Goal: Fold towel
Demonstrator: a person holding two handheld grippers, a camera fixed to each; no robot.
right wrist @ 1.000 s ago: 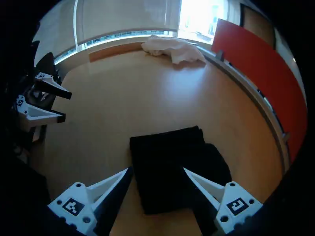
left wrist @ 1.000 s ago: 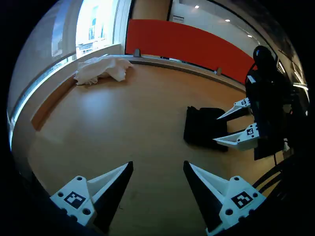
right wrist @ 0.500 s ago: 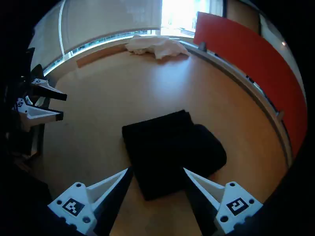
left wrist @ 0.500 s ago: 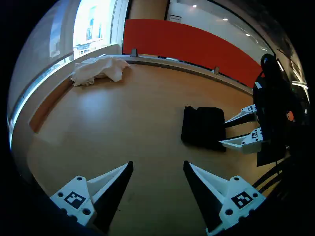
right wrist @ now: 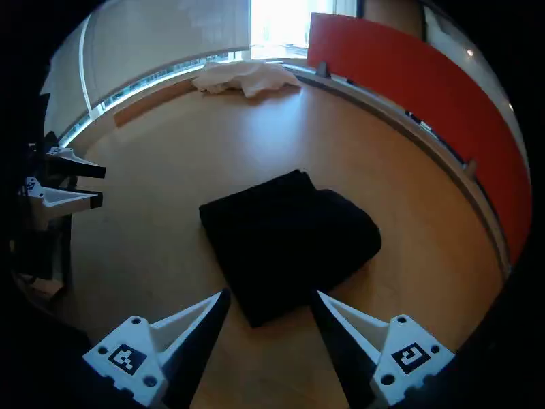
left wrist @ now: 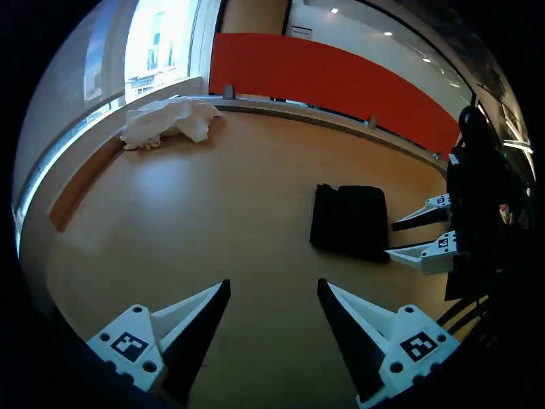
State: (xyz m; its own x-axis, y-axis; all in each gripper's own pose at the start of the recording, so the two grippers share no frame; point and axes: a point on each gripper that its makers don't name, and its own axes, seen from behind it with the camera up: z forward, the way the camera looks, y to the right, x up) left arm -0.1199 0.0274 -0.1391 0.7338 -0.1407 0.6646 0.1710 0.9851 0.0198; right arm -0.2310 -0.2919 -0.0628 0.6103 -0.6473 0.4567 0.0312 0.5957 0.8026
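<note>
My right gripper has backed off the black towel, which lies folded just ahead of its spread jaws. My left gripper is spread too, empty. Fold looks done.

Blown-out daylight from the window, soft sheen on the table, fisheye-bent edges.

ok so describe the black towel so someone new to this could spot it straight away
Start from the big wooden table that runs along the red partition. The black towel lies folded flat near its middle, just ahead of the open right gripper. It is the dark, neat bundle; the white cloth lies crumpled far off by the window.
</note>
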